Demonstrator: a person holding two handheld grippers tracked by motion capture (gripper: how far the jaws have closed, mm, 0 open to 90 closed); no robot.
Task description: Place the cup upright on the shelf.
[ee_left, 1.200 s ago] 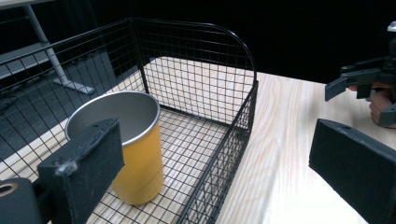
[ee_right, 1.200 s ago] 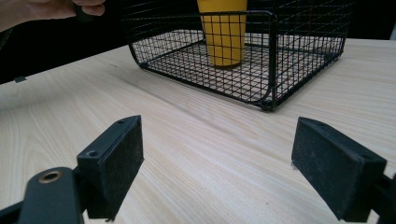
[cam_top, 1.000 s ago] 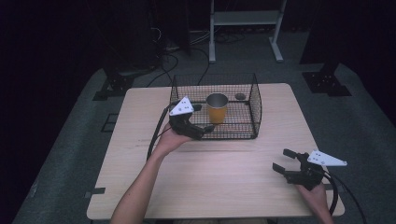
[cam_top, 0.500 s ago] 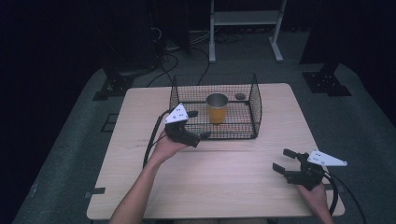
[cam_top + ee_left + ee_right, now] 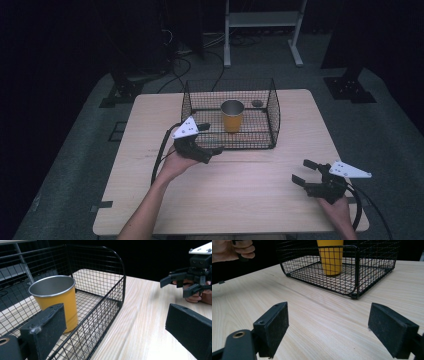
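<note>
A yellow cup (image 5: 232, 120) with a metal rim stands upright inside a black wire basket (image 5: 274, 111) at the back middle of the table. My left gripper (image 5: 211, 138) is open just outside the basket's front left corner, holding nothing. In the left gripper view the cup (image 5: 56, 301) sits behind the basket's wire wall (image 5: 107, 302), between my wide-open jaws (image 5: 117, 337). My right gripper (image 5: 304, 172) rests open near the front right edge, far from the basket. Its own view shows the gripper (image 5: 329, 327) empty, with the cup (image 5: 330, 257) in the basket (image 5: 357, 270) ahead.
A small dark round object (image 5: 257, 103) lies in the basket's back right corner. The wooden table (image 5: 250, 200) has bare surface between the grippers. A white stand (image 5: 262, 20) and cables are on the floor beyond. The other hand (image 5: 235, 250) shows at top left in the right gripper view.
My left gripper has drawn back from beside the cup to outside the basket's front left corner. The cup stays standing in the basket. The right gripper has not moved.
</note>
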